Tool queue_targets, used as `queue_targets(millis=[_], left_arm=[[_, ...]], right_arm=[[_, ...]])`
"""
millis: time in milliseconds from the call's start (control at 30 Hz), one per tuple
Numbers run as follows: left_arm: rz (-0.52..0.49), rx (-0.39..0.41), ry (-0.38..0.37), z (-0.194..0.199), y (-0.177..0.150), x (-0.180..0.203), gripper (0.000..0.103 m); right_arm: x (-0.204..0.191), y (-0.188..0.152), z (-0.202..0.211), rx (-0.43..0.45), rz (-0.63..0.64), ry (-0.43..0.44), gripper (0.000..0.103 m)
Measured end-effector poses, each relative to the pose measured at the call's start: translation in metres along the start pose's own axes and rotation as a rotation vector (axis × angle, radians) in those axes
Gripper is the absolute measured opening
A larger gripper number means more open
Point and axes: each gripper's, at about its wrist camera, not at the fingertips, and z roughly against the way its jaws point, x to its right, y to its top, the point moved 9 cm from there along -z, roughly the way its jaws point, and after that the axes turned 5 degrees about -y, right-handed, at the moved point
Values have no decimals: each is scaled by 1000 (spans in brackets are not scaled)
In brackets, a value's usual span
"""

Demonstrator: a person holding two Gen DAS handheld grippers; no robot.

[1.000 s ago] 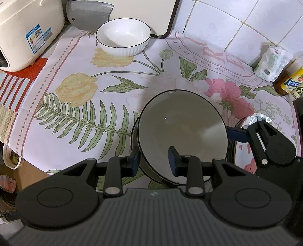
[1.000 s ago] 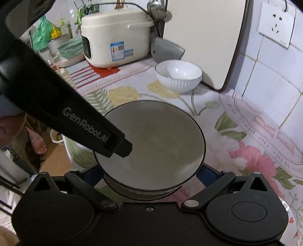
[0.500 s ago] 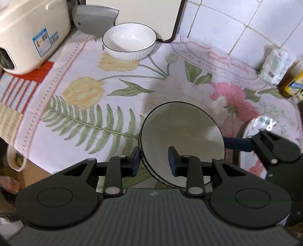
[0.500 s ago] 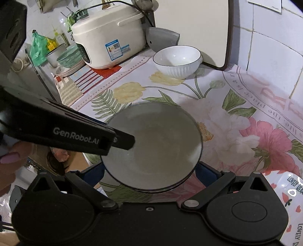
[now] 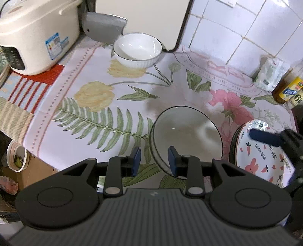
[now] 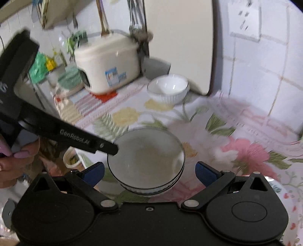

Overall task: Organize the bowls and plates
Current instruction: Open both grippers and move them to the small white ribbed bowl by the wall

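Observation:
A stack of grey bowls with dark rims sits on the flowered cloth; it also shows in the right wrist view. My left gripper is open, its fingers astride the stack's near rim without pinching it. My right gripper is wide open, its fingers either side of the stack and clear of it. A white ribbed bowl stands at the back by the cutting board, also seen in the right wrist view. A rabbit-print plate lies right of the stack.
A rice cooker stands at the back left. A cutting board leans on the tiled wall. A white packet and sauce bottles stand at the back right. The table edge runs along the left, with a box below.
My left gripper has opened off the bowl stack's rim. The stack has settled flat on the cloth. My right gripper has pulled back and up from it.

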Motion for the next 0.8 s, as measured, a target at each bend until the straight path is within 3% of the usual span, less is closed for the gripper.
queue_targets(millis=[300,433,667,800], left_arm=[[2,117,1,46,5,-16,31],[8,162,-6,56,9,-25,31],[-10,215,-11,58,26,-40,31],[-17,231,-24,51,41,-47,31]], right_arm=[[-13,29,58,216,44,19,103],[-19,42,72,279,93,-14,103],[-21,61,78,335,119,-46,103],[-14,71,69,318,117,-28,103]])
